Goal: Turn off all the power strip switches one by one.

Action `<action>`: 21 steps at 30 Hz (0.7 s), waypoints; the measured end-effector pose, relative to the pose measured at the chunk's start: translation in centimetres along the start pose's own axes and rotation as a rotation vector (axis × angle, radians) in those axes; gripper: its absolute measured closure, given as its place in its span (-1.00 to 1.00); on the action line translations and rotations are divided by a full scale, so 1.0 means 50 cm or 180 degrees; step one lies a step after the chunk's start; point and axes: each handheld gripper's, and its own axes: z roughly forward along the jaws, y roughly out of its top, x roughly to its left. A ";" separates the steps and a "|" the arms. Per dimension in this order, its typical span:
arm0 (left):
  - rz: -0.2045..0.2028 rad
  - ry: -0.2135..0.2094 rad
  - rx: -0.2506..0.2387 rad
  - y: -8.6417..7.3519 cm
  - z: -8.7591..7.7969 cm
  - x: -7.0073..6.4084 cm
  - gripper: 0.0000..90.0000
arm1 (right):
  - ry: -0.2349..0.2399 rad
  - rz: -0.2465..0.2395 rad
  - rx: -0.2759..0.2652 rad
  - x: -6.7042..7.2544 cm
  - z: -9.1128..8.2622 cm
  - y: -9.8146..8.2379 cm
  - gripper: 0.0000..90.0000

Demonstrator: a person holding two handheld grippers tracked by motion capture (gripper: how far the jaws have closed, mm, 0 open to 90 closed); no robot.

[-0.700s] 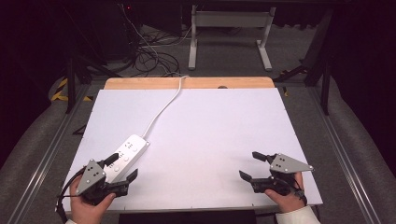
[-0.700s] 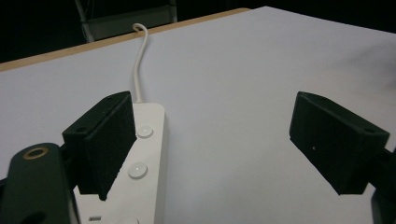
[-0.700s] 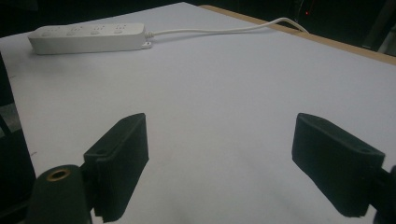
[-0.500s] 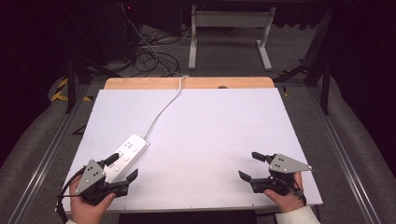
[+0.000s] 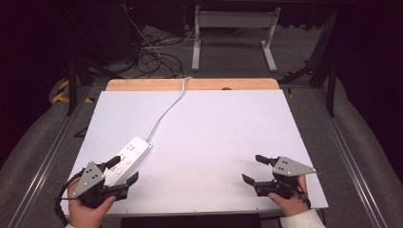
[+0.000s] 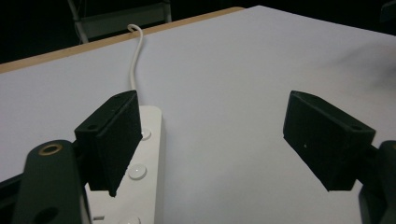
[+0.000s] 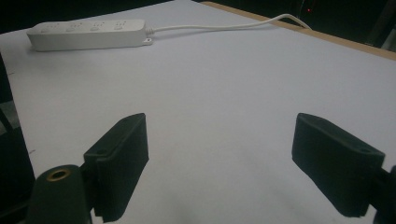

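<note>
A white power strip (image 5: 127, 157) lies on the white table top (image 5: 214, 137) at the front left, its white cord (image 5: 166, 110) running to the far edge. My left gripper (image 5: 124, 170) is open at the strip's near end, one jaw over the strip, the other over bare table. In the left gripper view the power strip (image 6: 142, 177) sits under the left jaw of that gripper (image 6: 219, 149). My right gripper (image 5: 253, 169) is open at the front right, jaws over bare table. In the right gripper view the gripper (image 7: 229, 163) holds nothing and the power strip (image 7: 86, 33) lies far off.
The white board rests on a wooden table whose edge (image 5: 190, 84) shows at the back. Dark floor with cables (image 5: 152, 57) and a metal stand (image 5: 233, 33) lies beyond. Grey rails run along both sides.
</note>
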 end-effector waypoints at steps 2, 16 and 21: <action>0.0070 0.0031 0.0059 0.006 -0.006 0.004 -0.47 | 0.0003 0.0008 -0.0006 0.000 0.000 0.000 -0.57; 0.0043 -0.0093 0.0299 0.024 -0.035 0.038 -0.30 | 0.0006 0.0006 0.0007 0.000 0.001 -0.001 -0.57; 0.0016 -0.0117 0.0346 0.025 -0.041 0.048 -0.24 | 0.0025 0.0000 0.0029 0.000 0.003 -0.001 -0.57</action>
